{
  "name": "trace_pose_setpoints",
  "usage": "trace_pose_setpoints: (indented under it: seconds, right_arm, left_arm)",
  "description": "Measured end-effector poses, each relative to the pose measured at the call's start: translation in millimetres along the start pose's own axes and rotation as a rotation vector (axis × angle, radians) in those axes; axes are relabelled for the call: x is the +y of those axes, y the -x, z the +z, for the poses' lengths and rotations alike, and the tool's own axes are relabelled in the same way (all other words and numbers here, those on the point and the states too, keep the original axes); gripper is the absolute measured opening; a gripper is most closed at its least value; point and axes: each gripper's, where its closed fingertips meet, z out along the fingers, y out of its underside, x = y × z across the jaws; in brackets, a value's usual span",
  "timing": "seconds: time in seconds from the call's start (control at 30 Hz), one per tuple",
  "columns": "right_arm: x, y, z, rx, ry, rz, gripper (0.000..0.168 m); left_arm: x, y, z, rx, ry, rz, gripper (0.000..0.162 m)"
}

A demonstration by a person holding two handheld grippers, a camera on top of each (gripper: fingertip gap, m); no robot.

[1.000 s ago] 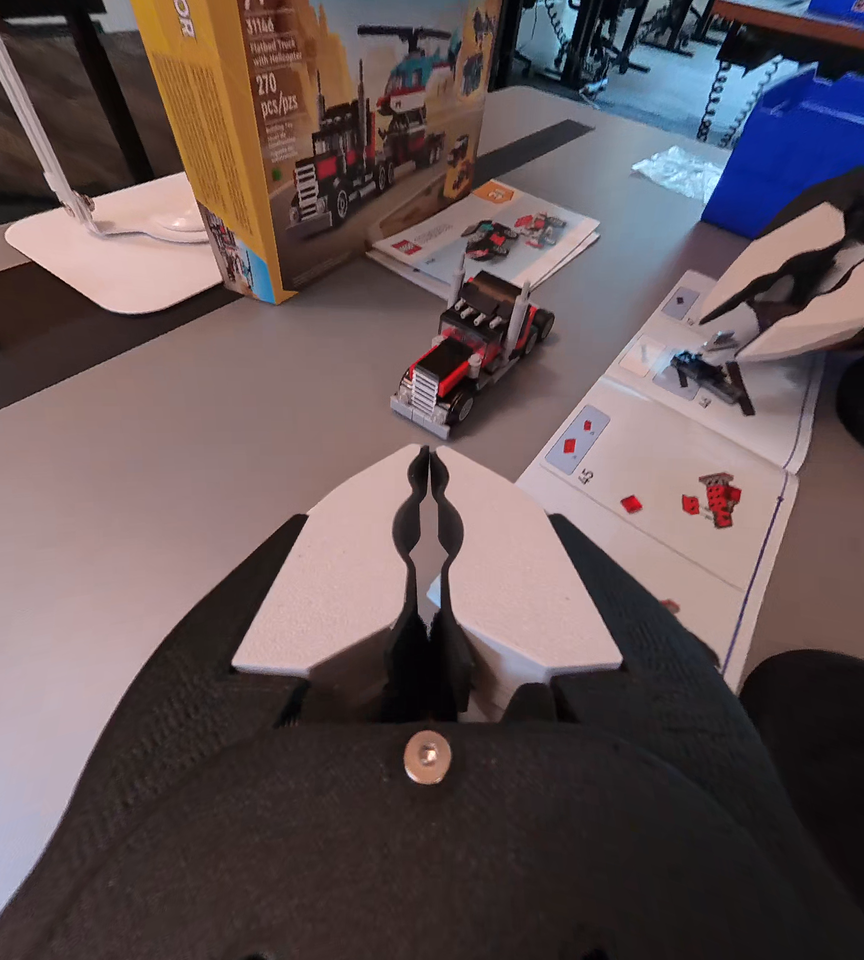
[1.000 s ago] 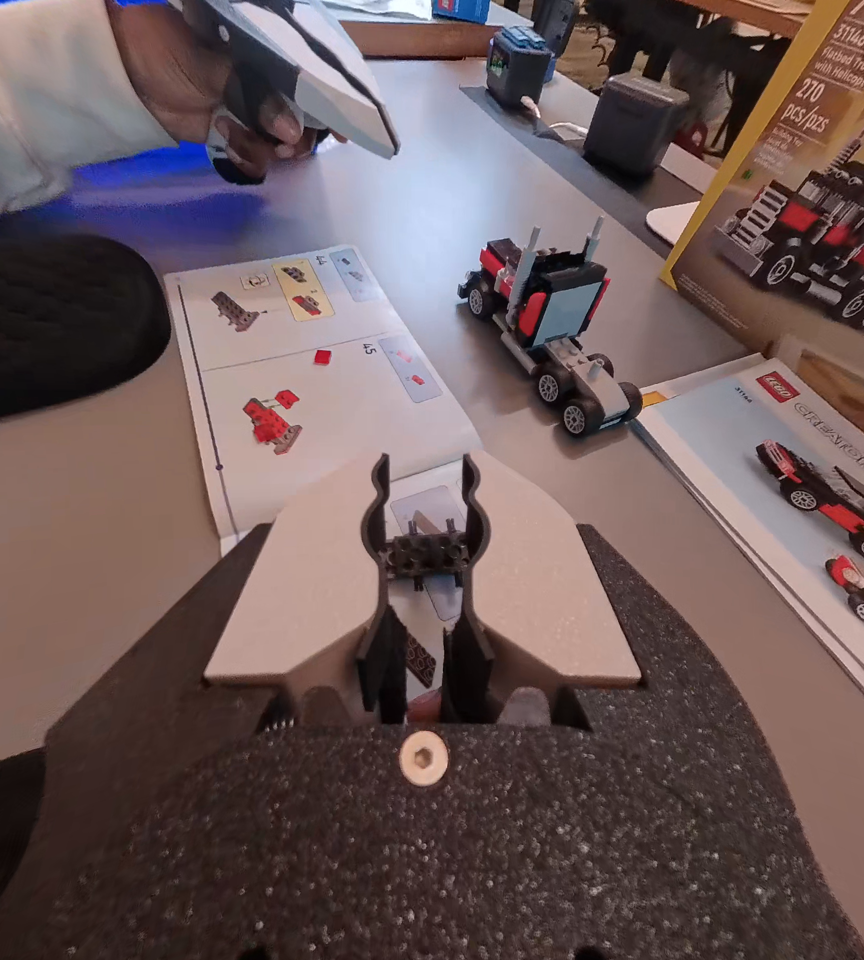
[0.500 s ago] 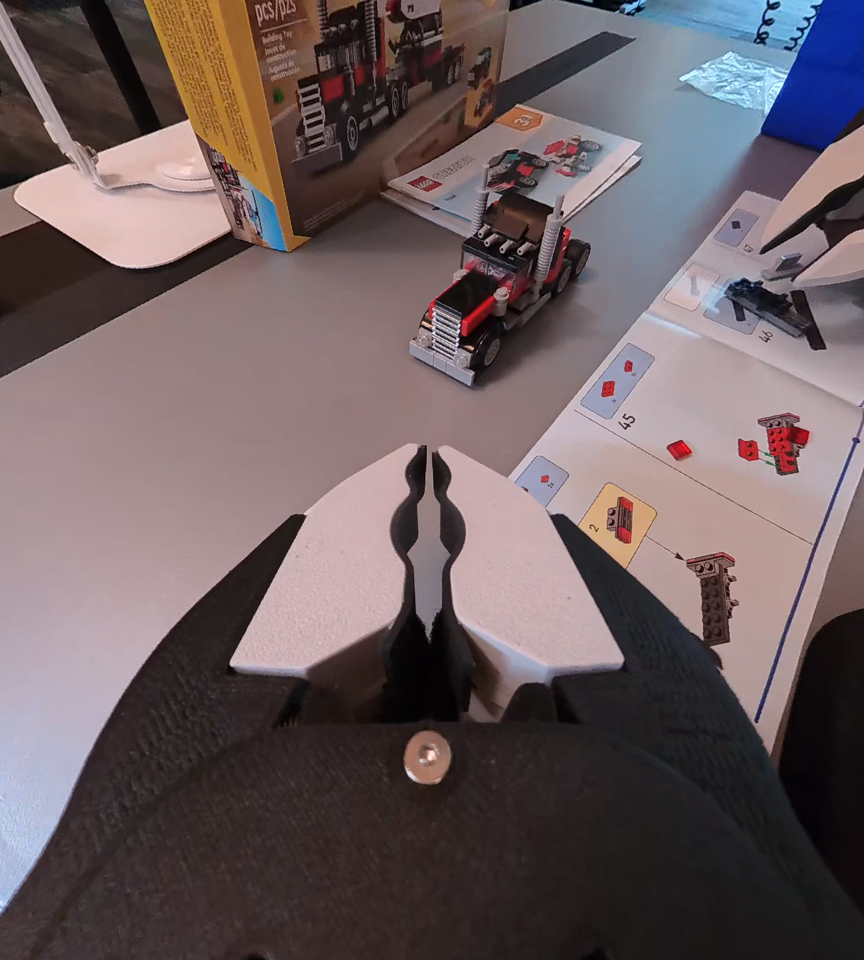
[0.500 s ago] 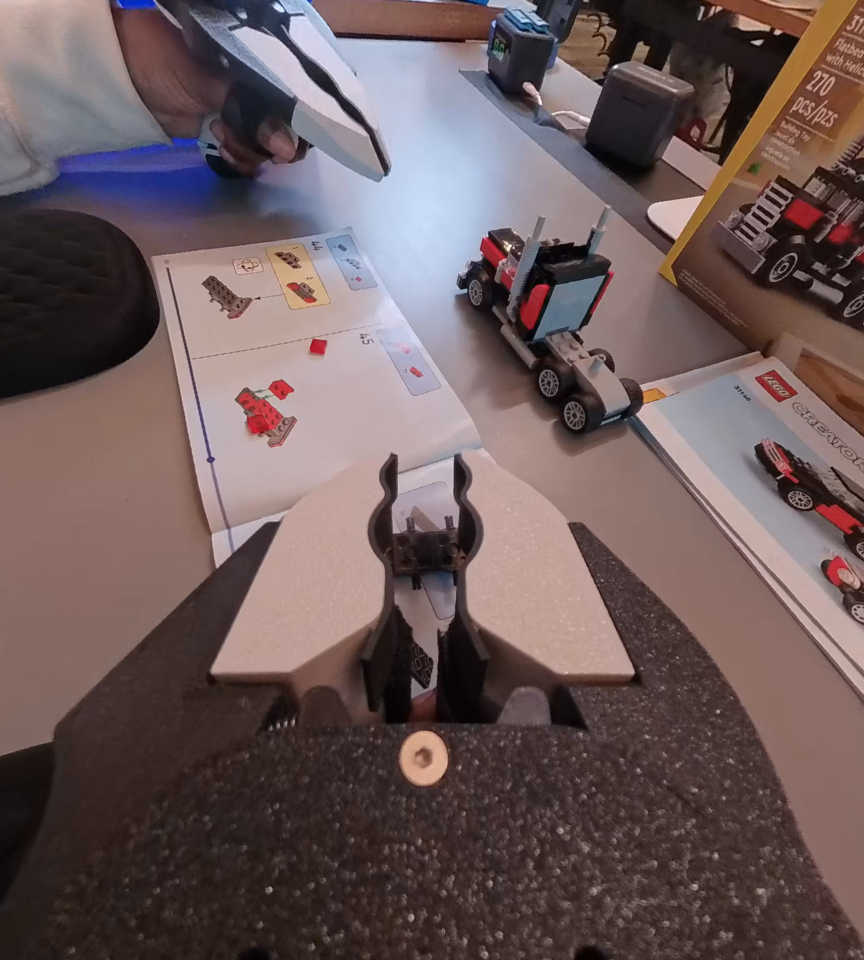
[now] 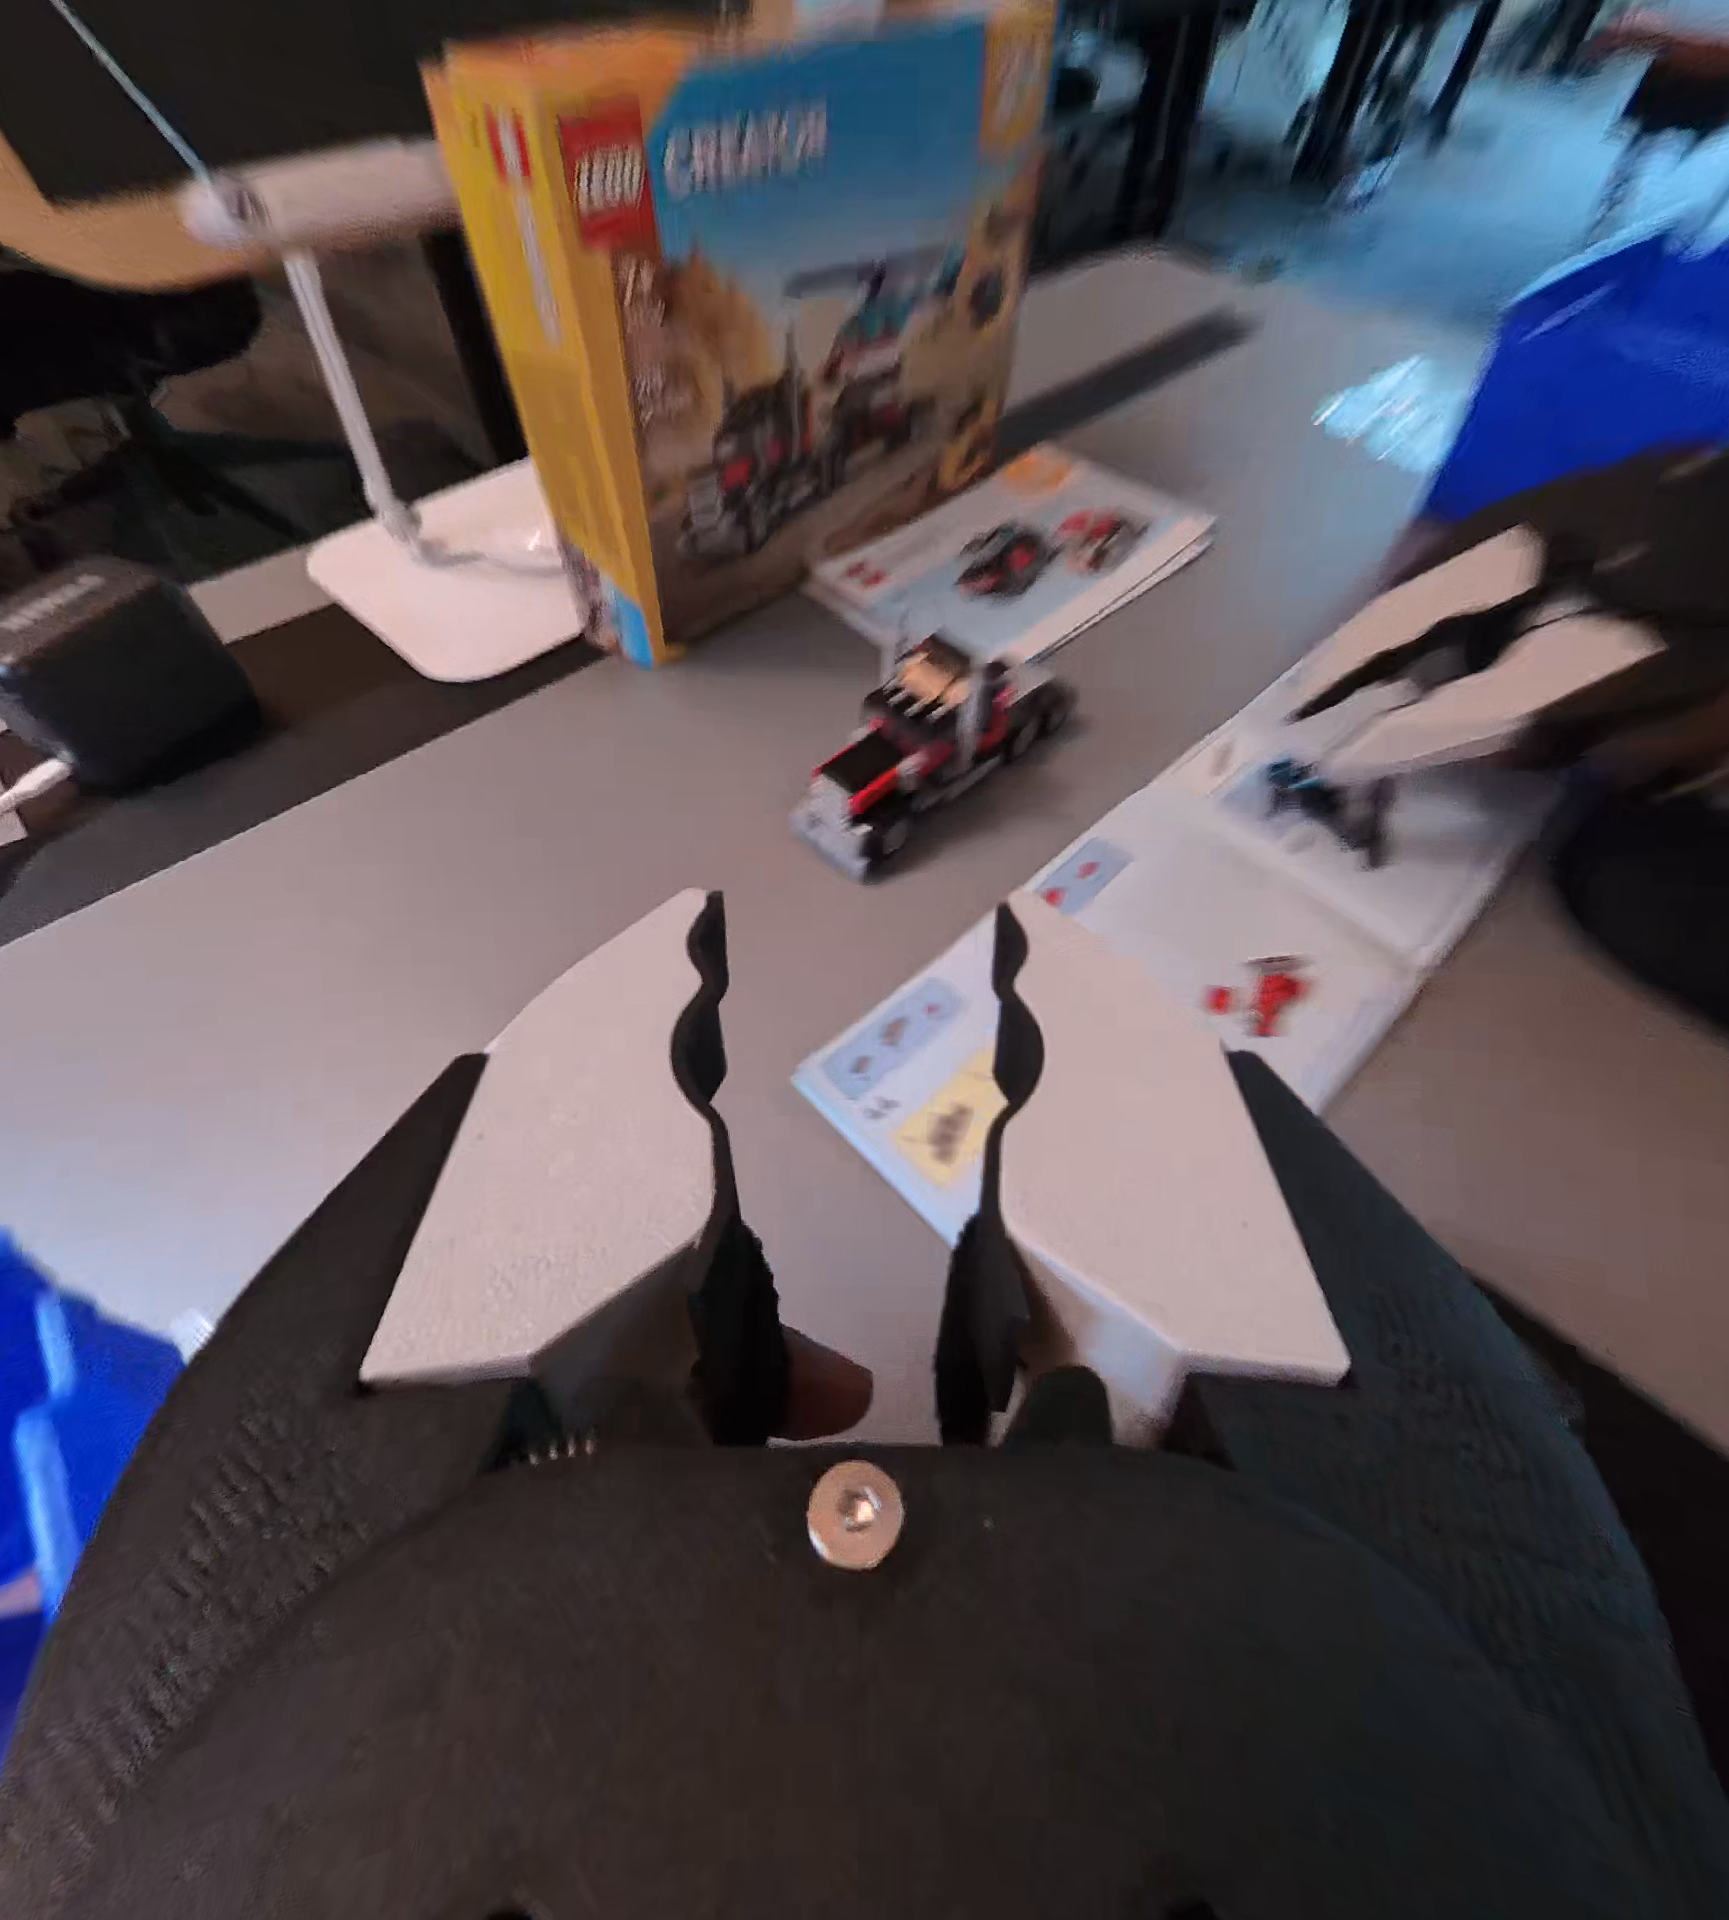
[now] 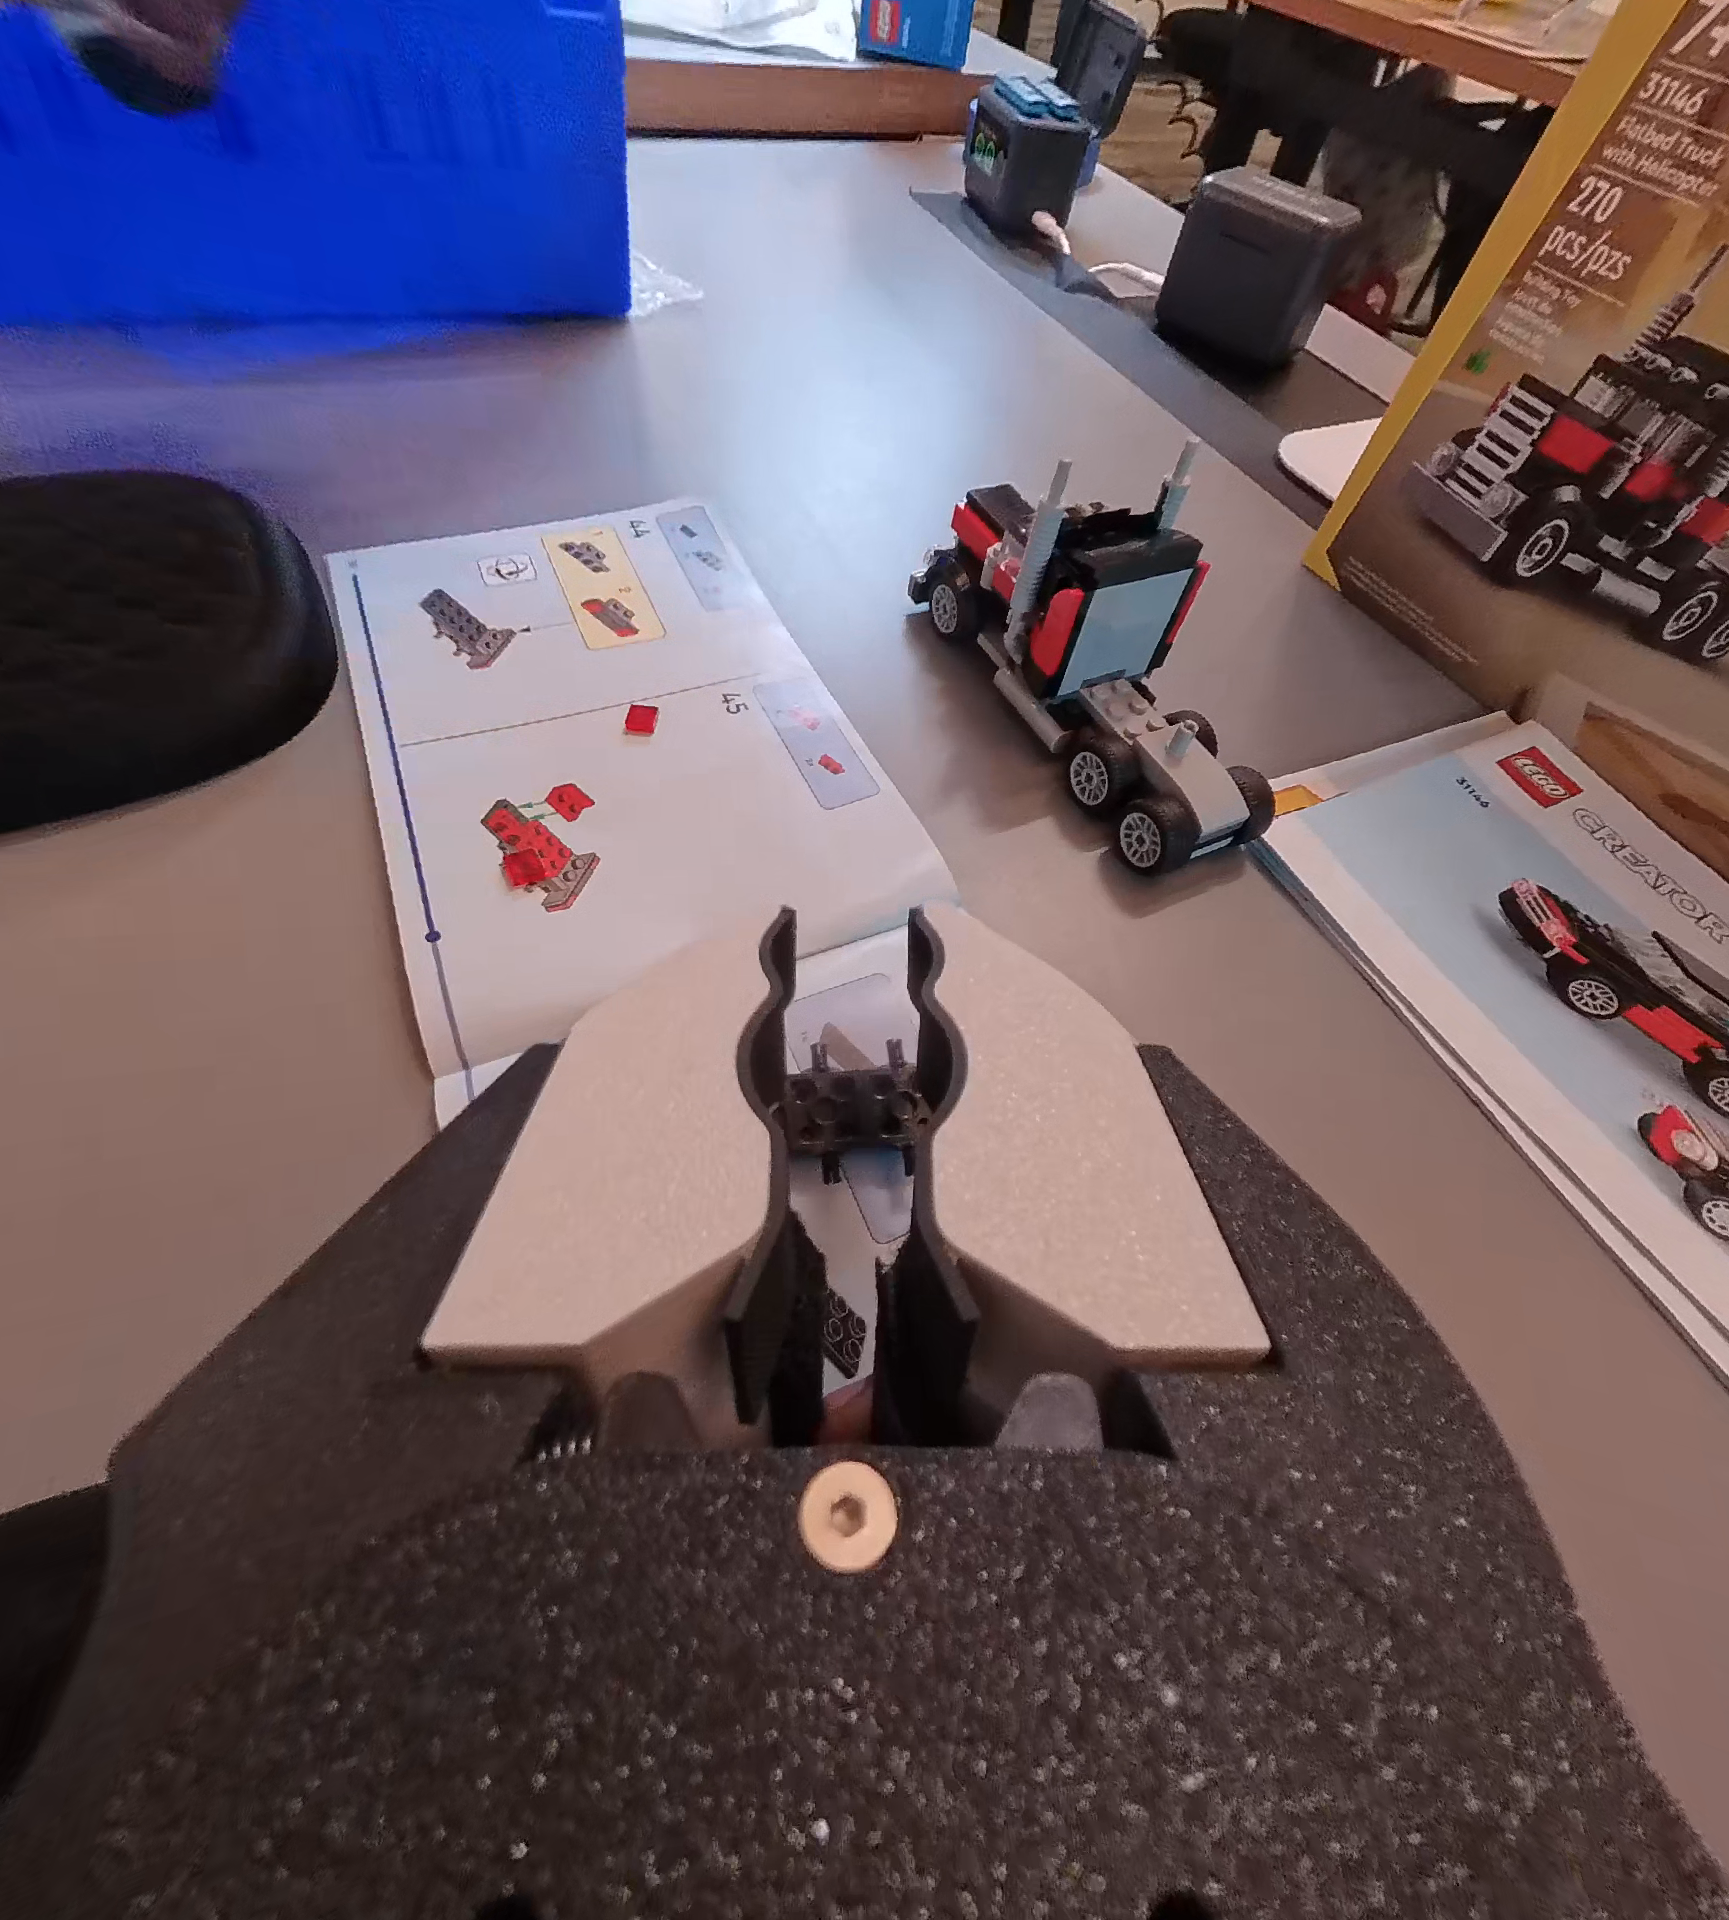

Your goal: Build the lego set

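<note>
The truck cab (image 6: 1068, 644) stood finished on the tabletop (image 6: 839, 395). Beside it, over the open booklet (image 6: 611, 727), the right gripper (image 6: 852, 925) clamped a small black assembly (image 6: 855, 1112); the left gripper (image 5: 855, 914) gaped empty. Much building apparently remained.

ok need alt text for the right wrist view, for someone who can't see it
The right gripper is shut on a small black lego piece above an open instruction booklet on a grey table. Beyond the booklet stands a built red and black toy truck, with a loose red brick on the page and the set's box at right.
</note>
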Motion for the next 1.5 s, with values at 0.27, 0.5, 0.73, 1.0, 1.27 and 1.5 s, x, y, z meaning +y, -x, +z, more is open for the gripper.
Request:
trace_pose_setpoints:
  seconds: [0.27,0.5,0.73,1.0,1.27,1.5]
  right_arm:
    - [-4,-2,-5,-0.003,-0.036,0.039,0.02]
    - [-3,-3,-5,0.01,-0.033,0.048,0.02]
    - [1,-6,-2,0.03,0.004,0.063,0.018]
    - [8,-5,5,0.047,0.073,0.03,0.017]
    - [6,-6,2,0.055,0.05,0.026,0.016]
    - [5,-6,1,0.053,0.038,0.031,0.016]
  left_arm:
    - [22,67,-259,-0.508,-0.304,-0.135,0.053]
    - [171,161,-342,-0.873,-0.014,-0.279,0.066]
    - [178,161,-301,-0.669,-0.039,-0.184,0.007]
    - [111,126,-307,-0.76,-0.123,0.303,0.007]
    - [94,120,-300,-0.77,-0.046,0.405,0.007]
    - [91,120,-297,-0.768,-0.06,0.426,0.007]
